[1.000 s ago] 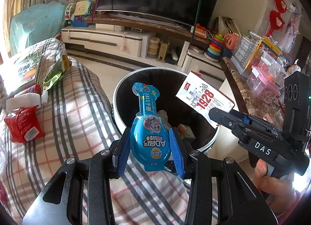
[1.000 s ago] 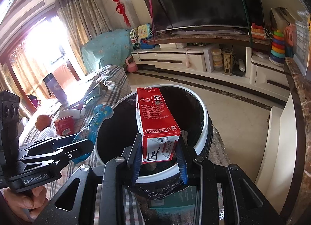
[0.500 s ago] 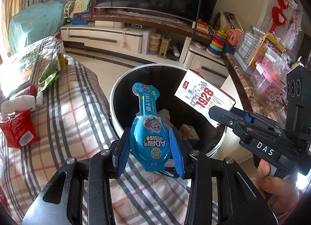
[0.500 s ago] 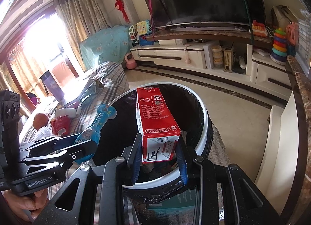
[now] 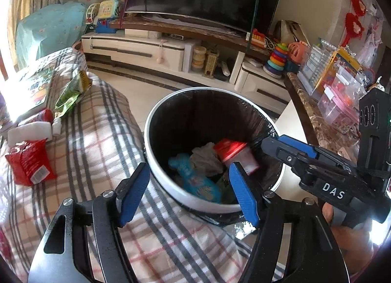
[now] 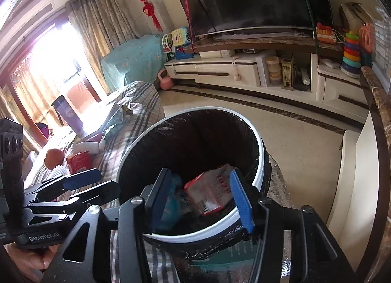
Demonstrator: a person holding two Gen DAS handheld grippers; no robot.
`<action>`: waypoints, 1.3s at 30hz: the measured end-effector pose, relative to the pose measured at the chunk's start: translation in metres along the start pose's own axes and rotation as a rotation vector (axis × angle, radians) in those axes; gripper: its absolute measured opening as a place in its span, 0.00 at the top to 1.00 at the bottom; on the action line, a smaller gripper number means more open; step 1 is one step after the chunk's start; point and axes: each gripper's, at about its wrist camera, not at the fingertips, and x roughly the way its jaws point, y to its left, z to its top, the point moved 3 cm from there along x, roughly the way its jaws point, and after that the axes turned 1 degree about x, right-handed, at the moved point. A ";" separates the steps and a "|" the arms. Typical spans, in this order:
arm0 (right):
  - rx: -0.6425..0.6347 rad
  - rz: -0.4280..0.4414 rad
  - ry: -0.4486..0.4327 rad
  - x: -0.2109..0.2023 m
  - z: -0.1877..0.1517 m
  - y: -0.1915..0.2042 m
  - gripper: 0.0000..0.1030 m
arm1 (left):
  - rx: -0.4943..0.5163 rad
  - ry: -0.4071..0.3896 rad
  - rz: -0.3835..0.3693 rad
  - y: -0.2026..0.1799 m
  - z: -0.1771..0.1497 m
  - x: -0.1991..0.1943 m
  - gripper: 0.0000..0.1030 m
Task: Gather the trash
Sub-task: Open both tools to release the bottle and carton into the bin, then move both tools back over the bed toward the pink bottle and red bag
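Since both your left gripper [image 5: 189, 191] and right gripper [image 6: 199, 201] hang over the trash bin [image 5: 156, 121] with jaws spread empty, the blue pouch [image 5: 198, 180] and milk carton [image 6: 207, 195] lie inside it.

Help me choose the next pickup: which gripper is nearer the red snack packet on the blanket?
Left. The left gripper hangs open at the bin's near rim, beside the blanket holding the red snack packet. The right gripper, also open, sits across the bin, farther away.
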 end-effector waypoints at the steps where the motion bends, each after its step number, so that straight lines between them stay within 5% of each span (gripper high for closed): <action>1: -0.001 0.001 -0.001 -0.001 -0.001 0.001 0.48 | -0.005 0.000 -0.001 0.002 -0.002 -0.002 0.33; 10: 0.009 0.075 -0.036 -0.016 -0.011 0.025 0.24 | -0.087 0.019 0.013 0.030 -0.035 -0.021 0.33; 32: -0.160 0.236 0.064 0.003 -0.058 0.142 0.16 | -0.312 -0.018 0.166 0.146 -0.122 -0.096 0.32; 39: -0.202 0.223 0.069 0.022 -0.069 0.168 0.14 | -0.380 -0.036 0.214 0.175 -0.141 -0.114 0.32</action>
